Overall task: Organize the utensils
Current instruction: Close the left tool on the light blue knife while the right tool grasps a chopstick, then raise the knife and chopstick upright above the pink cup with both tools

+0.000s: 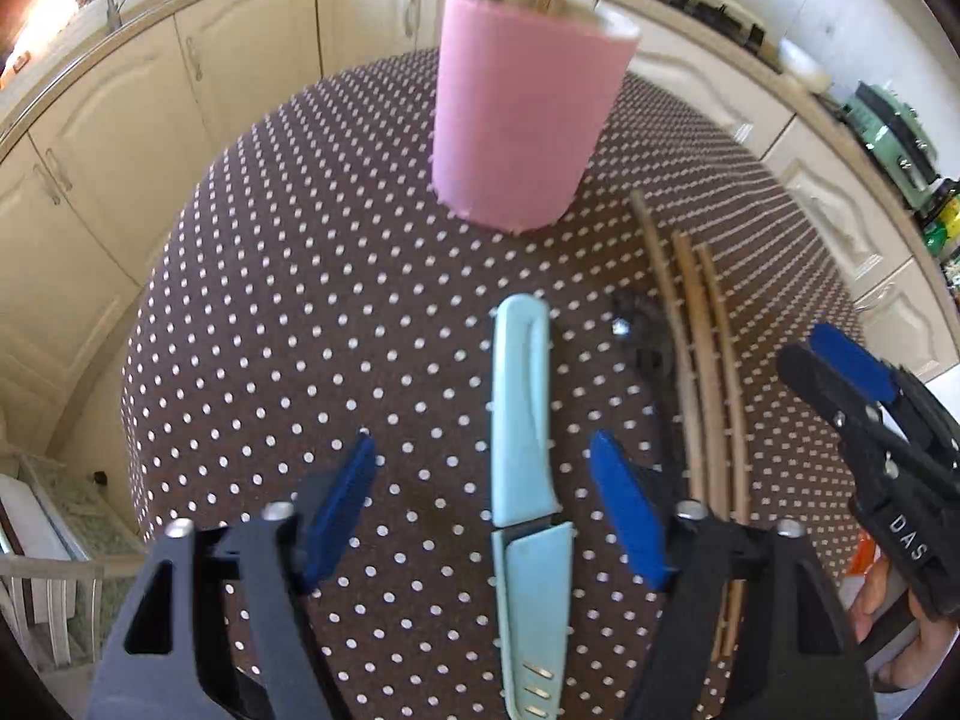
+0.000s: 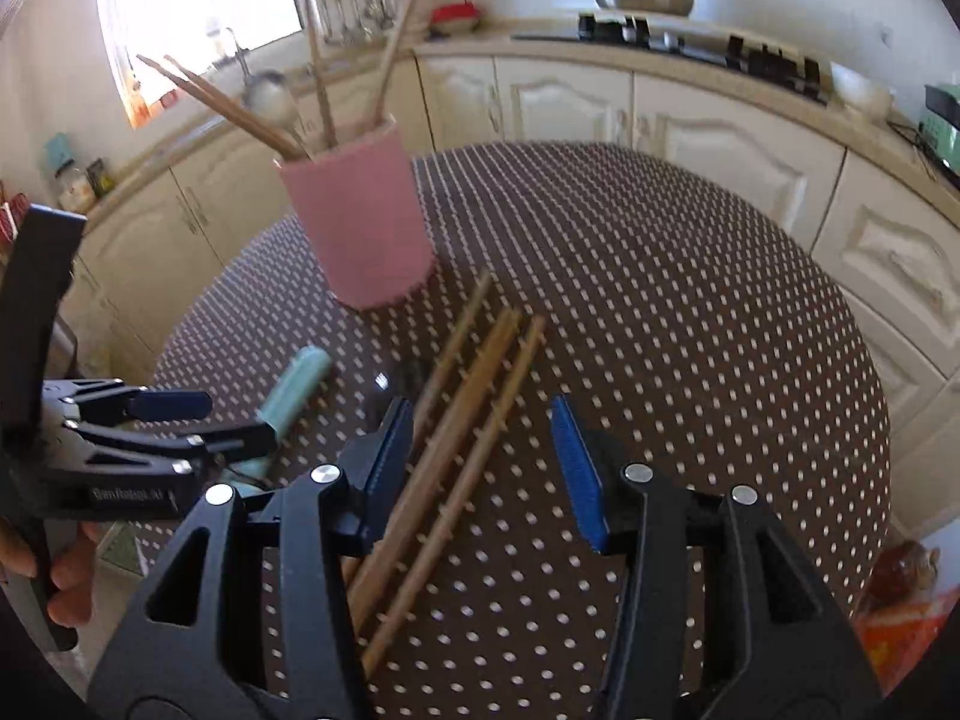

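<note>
Both grippers same build: matte black frames with triangular cut-outs, silver round-head screws at the pivots, ribbed blue pads on the fingertips. Left gripper fills the bottom of its own view; in the right wrist view it sits at left edge, small white lettering on its side, too blurred to read. Right gripper: at right edge of the left view, white "DAS" on a black arm.
</note>
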The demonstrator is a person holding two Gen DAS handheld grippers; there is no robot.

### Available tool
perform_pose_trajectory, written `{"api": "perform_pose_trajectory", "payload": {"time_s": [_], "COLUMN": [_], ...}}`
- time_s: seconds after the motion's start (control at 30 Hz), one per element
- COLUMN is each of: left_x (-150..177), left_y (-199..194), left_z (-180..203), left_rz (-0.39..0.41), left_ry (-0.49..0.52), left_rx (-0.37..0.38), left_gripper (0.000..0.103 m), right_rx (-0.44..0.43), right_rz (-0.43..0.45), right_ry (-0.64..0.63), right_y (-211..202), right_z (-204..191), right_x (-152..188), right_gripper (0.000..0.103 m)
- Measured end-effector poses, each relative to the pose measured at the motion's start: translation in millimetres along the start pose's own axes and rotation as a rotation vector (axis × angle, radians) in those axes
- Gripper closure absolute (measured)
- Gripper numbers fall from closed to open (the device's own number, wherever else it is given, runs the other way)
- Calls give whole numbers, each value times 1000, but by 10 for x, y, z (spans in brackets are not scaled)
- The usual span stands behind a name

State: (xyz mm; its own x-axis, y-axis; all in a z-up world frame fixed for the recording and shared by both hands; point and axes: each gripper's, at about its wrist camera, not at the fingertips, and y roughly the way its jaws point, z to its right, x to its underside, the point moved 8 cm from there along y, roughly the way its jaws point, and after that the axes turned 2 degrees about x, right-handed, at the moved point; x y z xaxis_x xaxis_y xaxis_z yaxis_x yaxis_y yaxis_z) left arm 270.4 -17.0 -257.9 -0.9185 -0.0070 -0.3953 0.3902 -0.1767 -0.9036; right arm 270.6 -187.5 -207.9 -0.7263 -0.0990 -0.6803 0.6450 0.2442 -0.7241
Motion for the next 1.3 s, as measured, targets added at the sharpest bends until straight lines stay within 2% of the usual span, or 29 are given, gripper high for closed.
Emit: {"api": "perform_pose_trajectory", "payload": {"time_s": [0.13,0.3,0.43,0.5,0.63,0.77,0.87,1.07,1.3], "left_x": [-24,-60,-92,-130,-179,-186,-206,-241,-332], "left_y": [109,187,200,222,252,229,164,-51,-450], "left_z": [55,131,193,260,327,303,331,385,467], "left_rz": [0,10,9,7,8,22,50,148,295], "left_ry": [25,60,70,66,55,27,13,12,17], "left_rx": [-37,-108,-114,-108,-93,-44,-2,64,105], "left_gripper": [40,53,61,80,83,83,83,83,83], "right_rx": [7,19,27,19,1,-19,-40,-72,-180], "right_rz": [-86,-174,-228,-253,-303,-330,-329,-280,-108], "right_ry": [-12,-47,-81,-89,-114,-122,-112,-88,-29], "right_y": [144,259,331,369,408,430,428,314,-121], "right_z": [12,-15,-39,-60,-75,-56,-10,32,76], "right_x": [121,215,255,229,196,168,107,89,-93], "right_gripper": [55,55,64,72,89,92,96,97,97]}}
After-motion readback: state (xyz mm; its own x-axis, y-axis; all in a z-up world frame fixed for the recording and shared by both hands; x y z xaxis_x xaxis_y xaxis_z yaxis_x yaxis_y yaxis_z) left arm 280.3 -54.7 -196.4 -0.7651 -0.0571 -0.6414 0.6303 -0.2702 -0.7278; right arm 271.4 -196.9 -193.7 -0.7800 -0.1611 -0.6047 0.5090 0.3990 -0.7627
